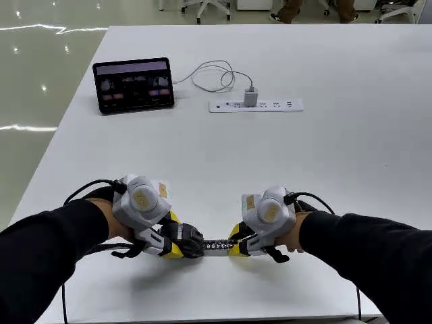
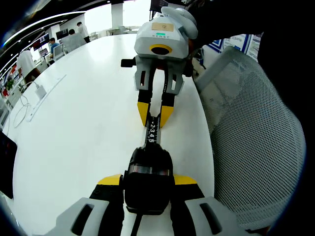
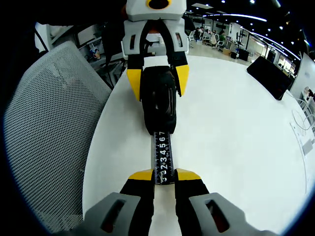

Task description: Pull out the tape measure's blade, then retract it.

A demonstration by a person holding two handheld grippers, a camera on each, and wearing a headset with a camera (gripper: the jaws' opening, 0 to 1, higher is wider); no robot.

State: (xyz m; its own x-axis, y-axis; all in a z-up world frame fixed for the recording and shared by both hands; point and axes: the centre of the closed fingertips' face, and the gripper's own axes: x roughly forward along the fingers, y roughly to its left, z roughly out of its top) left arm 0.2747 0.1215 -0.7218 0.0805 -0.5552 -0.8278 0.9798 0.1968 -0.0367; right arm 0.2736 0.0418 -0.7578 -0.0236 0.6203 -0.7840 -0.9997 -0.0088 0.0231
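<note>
Tape measure point(image 3: 158, 101): body clenched in left gripper point(image 1: 179, 244). Blade point(image 3: 163, 155): tip pinched by right gripper point(image 1: 239, 247), short length out. Advice: pull rightward, straight and level, keeping the body steady.

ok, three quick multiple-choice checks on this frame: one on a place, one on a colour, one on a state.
1. Where is the tape measure case?
A. in the left gripper
B. in the right gripper
C. on the floor

2. What colour are the fingertips of both grippers?
A. red
B. yellow
C. blue

3. What state is the blade in?
A. fully retracted
B. partly pulled out, its end between the right gripper's jaws
C. snapped in two

Answers:
1 A: the left gripper view shows the black case clamped between its own jaws.
2 B: yellow tips show in both gripper views.
3 B: the numbered blade runs from the case to the right gripper's shut jaws.
</note>
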